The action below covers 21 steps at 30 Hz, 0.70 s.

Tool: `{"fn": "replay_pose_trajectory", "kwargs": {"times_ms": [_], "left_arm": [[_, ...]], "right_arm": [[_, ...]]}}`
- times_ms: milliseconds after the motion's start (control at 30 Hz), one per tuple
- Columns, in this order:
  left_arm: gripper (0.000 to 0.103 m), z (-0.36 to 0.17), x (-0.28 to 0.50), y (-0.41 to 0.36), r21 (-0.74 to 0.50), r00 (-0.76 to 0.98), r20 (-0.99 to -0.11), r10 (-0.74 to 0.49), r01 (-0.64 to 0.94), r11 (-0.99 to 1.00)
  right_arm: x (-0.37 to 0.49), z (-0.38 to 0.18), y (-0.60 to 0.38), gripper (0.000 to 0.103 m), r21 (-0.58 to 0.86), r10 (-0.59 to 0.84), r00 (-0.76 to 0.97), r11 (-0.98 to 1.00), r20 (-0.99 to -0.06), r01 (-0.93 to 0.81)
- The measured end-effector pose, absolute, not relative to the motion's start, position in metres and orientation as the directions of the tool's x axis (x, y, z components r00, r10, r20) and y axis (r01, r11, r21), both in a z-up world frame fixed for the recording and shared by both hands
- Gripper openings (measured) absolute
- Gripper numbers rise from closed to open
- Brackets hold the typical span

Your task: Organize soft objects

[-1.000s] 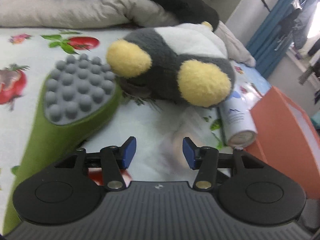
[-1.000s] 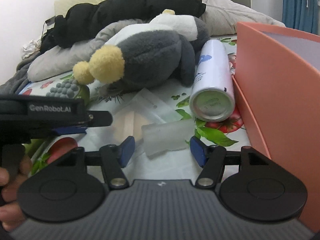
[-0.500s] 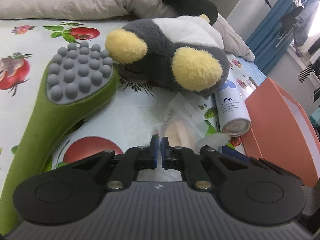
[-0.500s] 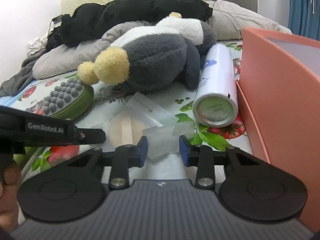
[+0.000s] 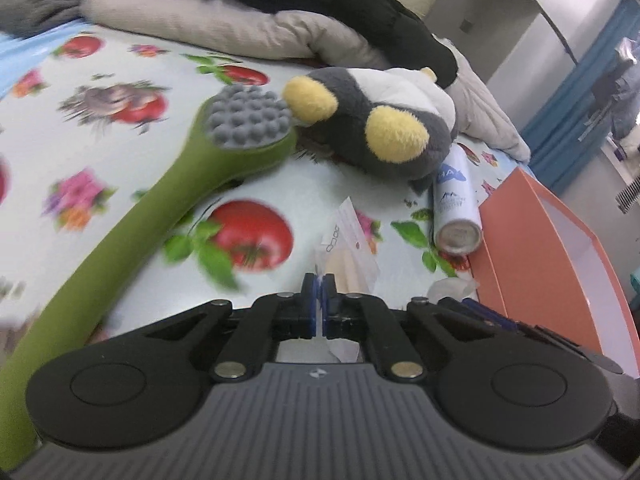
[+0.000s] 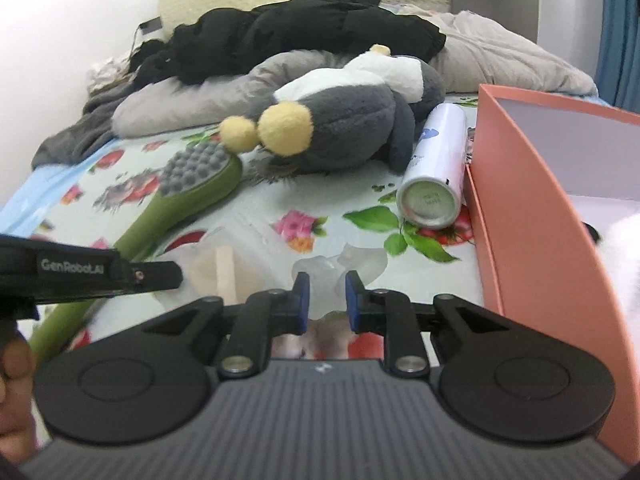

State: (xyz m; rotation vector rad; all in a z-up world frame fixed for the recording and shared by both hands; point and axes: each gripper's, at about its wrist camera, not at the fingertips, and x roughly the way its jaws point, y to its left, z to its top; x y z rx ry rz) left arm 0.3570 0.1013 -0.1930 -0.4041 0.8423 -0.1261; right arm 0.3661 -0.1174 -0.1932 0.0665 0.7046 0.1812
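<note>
My left gripper (image 5: pixel 319 293) is shut on the edge of a clear plastic packet (image 5: pixel 349 254) with a beige strip inside, lifted off the flowered bedsheet (image 5: pixel 132 152). The jaws of my right gripper (image 6: pixel 327 294) are closing, and its pads squeeze a translucent soft pad (image 6: pixel 362 262) between them. That pad (image 5: pixel 448 286) also shows at the right of the left wrist view. A grey, white and yellow plush penguin (image 5: pixel 376 128) (image 6: pixel 344 132) lies further back on the bed. The packet (image 6: pixel 224 268) hangs beside the left gripper's tip in the right wrist view.
A green massage brush (image 5: pixel 160 208) (image 6: pixel 192 184) lies left of the plush. A white spray can (image 5: pixel 454 204) (image 6: pixel 436 176) rests against an open orange box (image 5: pixel 540 248) (image 6: pixel 532 208) holding something white and fluffy (image 6: pixel 624 256). Black and grey clothes (image 6: pixel 300 28) are piled at the headboard.
Both grippers went from open to closed. The left shut on the packet, the right narrowed onto the translucent pad. Both have pulled back and up, so the plush looks farther away.
</note>
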Motion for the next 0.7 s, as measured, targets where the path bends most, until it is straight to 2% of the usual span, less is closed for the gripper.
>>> {"fn": "replay_pose_trajectory", "kwargs": {"times_ms": [467,700], "left_arm": [[0.003,-0.188,0.215,0.099,-0.381,0.675,-0.722,-0.152,-0.204,0.902],[0.003,-0.188,0.166,0.098,-0.38,0.658,-0.737,-0.155,-0.213,0.9]], "right_arm": [[0.266,-0.18,-0.118,0.022,0.055,0.242,0.702,0.959,-0.67,-0.277],[0.227,-0.184,-0.123,0.025,0.018,0.255,0.673,0.941,-0.695,-0.339]]}}
